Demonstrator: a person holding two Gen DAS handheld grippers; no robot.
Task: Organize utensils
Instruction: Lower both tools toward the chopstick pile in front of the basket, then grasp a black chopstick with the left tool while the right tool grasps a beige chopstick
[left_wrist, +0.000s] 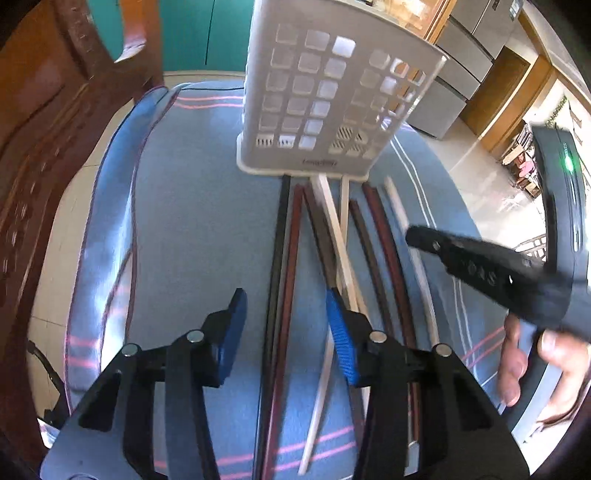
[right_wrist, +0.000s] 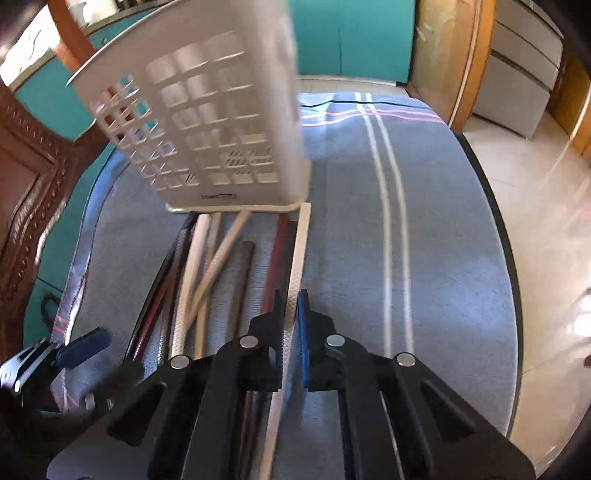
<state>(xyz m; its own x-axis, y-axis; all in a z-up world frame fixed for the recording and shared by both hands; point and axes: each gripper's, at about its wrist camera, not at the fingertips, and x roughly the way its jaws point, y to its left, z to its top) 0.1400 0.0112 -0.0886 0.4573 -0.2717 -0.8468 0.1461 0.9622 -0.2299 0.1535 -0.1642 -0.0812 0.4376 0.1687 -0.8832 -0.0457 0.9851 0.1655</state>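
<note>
**kitchen_tinkerer:** Blue striped cloth (right_wrist: 443, 221) over a round table, teal wall behind, carved wooden chair (left_wrist: 33, 155) off to one side. So, starting from my own hands: my right gripper (right_wrist: 291, 325) has its blue pads pinched nearly together on a pale, textured chopstick (right_wrist: 299, 251). That stick runs straight forward from between the fingers, and its far end sits right by the base corner of the white holder (right_wrist: 207, 122). Whether it's lifted off the cloth or lying flat, I can't tell from the wrist cam.

**spoonlurker:** And the left one?

**kitchen_tinkerer:** My left gripper (left_wrist: 288, 332) is spread wide, nothing between the fingers. It hangs over the near ends of the pile, with a black chopstick (left_wrist: 279, 236) and a reddish-brown one (left_wrist: 291, 258) passing through the gap underneath. The right-hand pad is just over a light wooden stick (left_wrist: 338, 236), not gripping it.

**spoonlurker:** Where's everything else sitting?

**kitchen_tinkerer:** Remaining chopsticks (right_wrist: 221, 258) lie side by side on the cloth in a loose fan, some crossing, mix of black, dark red, brown and cream. Their far tips all point at the holder and several touch or nearly touch its foot. That holder is a white plastic caddy with square cut-outs, standing upright at the far end of the pile; from what I can see through the holes, it looks empty, but the view's blurry. From the left cam you can see my right gripper coming in from the side, with my right hand (left_wrist: 532, 354) wrapped on the handle, over the rightmost cream stick.
</note>
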